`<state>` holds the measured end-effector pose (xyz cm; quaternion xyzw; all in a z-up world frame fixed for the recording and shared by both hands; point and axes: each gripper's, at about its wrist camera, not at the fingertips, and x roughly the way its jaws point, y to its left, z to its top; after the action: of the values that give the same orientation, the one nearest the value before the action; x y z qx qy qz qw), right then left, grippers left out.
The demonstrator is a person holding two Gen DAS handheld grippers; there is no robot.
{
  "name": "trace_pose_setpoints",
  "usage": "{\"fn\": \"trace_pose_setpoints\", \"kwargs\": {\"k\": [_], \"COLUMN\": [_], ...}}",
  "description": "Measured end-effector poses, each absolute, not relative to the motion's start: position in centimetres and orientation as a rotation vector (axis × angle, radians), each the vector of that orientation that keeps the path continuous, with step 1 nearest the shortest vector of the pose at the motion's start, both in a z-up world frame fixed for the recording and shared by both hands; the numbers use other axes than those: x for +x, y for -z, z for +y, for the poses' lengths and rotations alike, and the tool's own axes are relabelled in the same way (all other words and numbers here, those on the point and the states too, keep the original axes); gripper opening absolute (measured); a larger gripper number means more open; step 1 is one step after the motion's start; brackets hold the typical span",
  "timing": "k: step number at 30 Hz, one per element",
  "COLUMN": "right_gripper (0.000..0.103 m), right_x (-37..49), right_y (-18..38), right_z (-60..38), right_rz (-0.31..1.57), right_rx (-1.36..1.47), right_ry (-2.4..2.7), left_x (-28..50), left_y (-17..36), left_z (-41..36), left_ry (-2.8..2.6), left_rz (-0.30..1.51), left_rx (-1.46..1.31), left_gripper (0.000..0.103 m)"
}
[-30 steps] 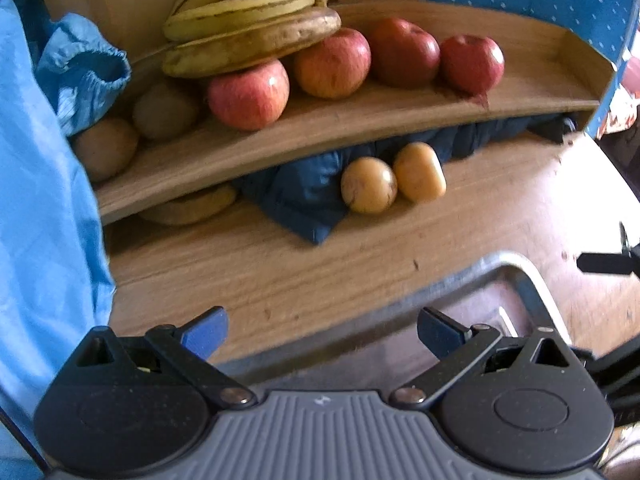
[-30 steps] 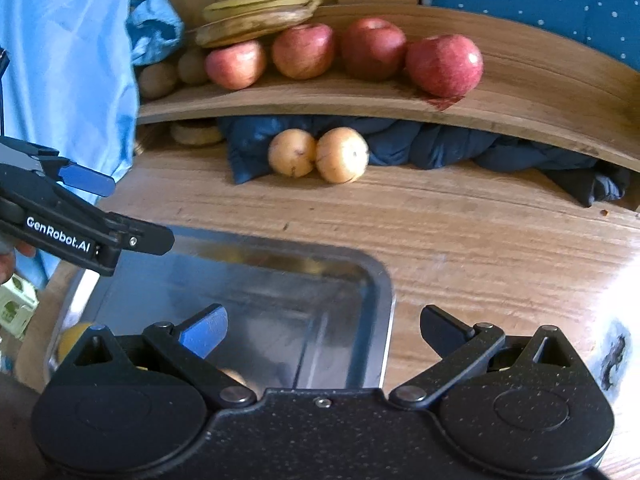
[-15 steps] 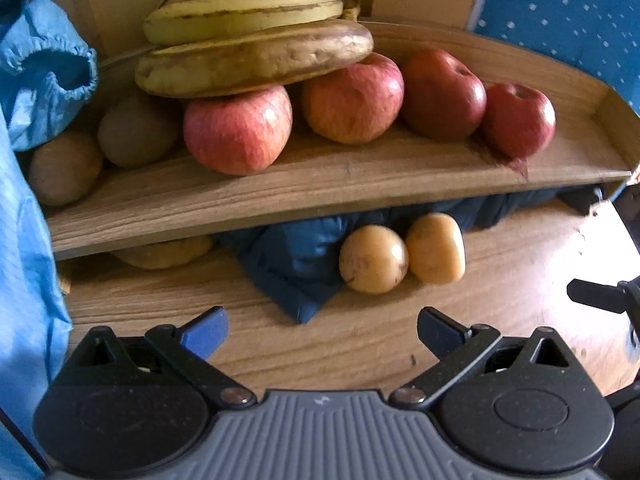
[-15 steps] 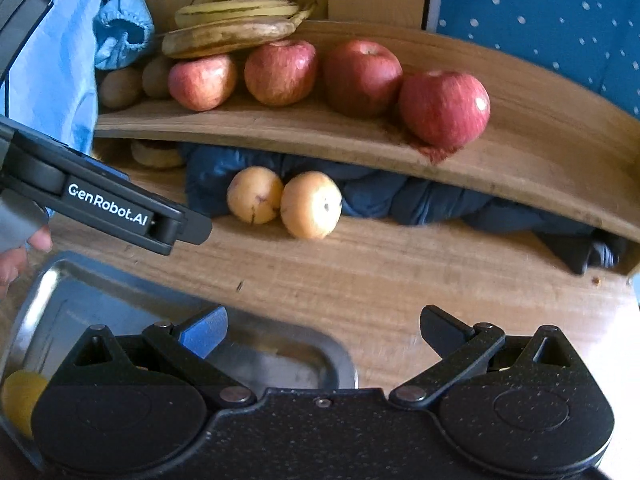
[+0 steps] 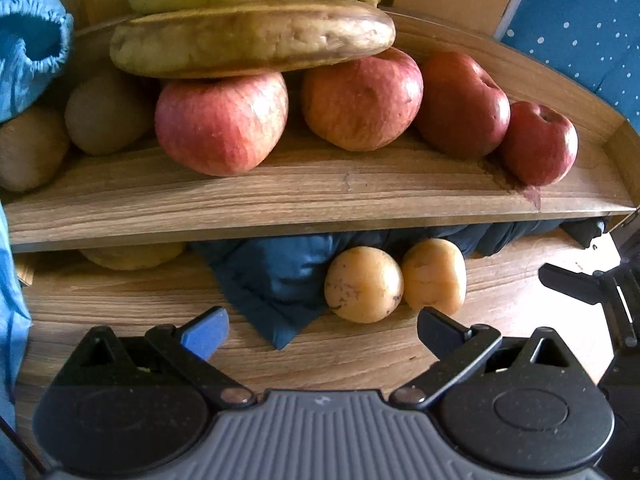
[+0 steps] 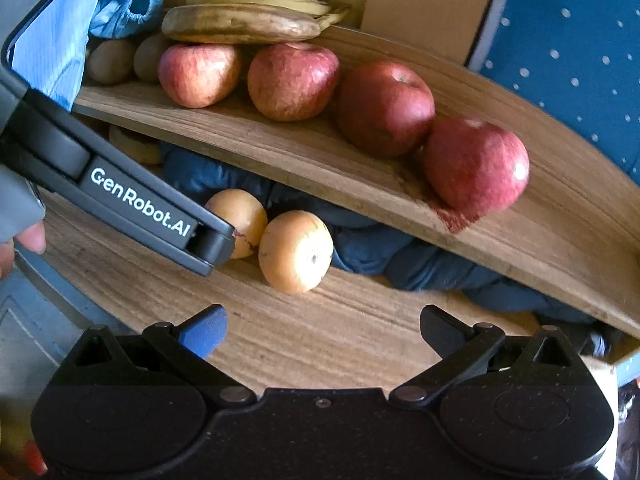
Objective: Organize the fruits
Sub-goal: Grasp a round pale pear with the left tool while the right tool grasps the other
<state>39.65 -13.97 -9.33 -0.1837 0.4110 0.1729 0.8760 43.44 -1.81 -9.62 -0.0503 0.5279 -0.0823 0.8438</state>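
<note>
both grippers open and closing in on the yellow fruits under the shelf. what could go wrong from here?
1. The two yellow fruits touch; gripping one may roll the other.
2. The wooden shelf overhangs them, so a raised left hand-held gripper may hit its edge.
3. The right hand-held gripper aims at the same fruits; the two could collide.

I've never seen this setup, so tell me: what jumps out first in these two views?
A row of four red apples lines the curved wooden shelf, with bananas stacked on the leftmost ones. Below, two yellow fruits touch each other on the table beside a dark blue cloth. Both grippers have their jaws open, holding nothing.
</note>
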Motion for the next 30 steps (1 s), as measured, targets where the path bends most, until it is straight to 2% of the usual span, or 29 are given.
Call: {"fn": "trace_pose_setpoints", "kwargs": {"k": [4, 13, 16, 18, 20, 30], "right_gripper": [0.097, 0.083, 0.080, 0.077, 0.075, 0.063], "right_x": [40.3, 41.6, 42.0, 42.1, 42.2, 42.3], "right_y": [9.7, 10.2, 10.4, 10.4, 10.5, 11.0], "right_z": [-13.6, -12.7, -12.4, -12.2, -11.9, -10.8], "right_rz": [0.836, 0.808, 0.811, 0.809, 0.810, 0.804], "right_rx": [-0.414, -0.450, -0.450, -0.447, -0.445, -0.452], "right_ry": [-0.374, -0.414, -0.418, -0.420, -0.424, -0.425], "left_x": [43.5, 44.2, 44.4, 44.3, 44.3, 45.3], "left_y": [9.7, 10.0, 10.0, 9.8, 9.8, 10.7], "left_z": [-1.6, -1.5, -1.2, -1.0, -0.8, -0.8], "left_ry": [0.196, 0.224, 0.223, 0.220, 0.220, 0.210], "left_rz": [1.113, 1.115, 1.117, 1.124, 1.131, 1.142], "left_rx": [-0.150, -0.226, -0.245, -0.260, -0.274, -0.324], "left_gripper": [0.099, 0.081, 0.073, 0.060, 0.056, 0.053]}}
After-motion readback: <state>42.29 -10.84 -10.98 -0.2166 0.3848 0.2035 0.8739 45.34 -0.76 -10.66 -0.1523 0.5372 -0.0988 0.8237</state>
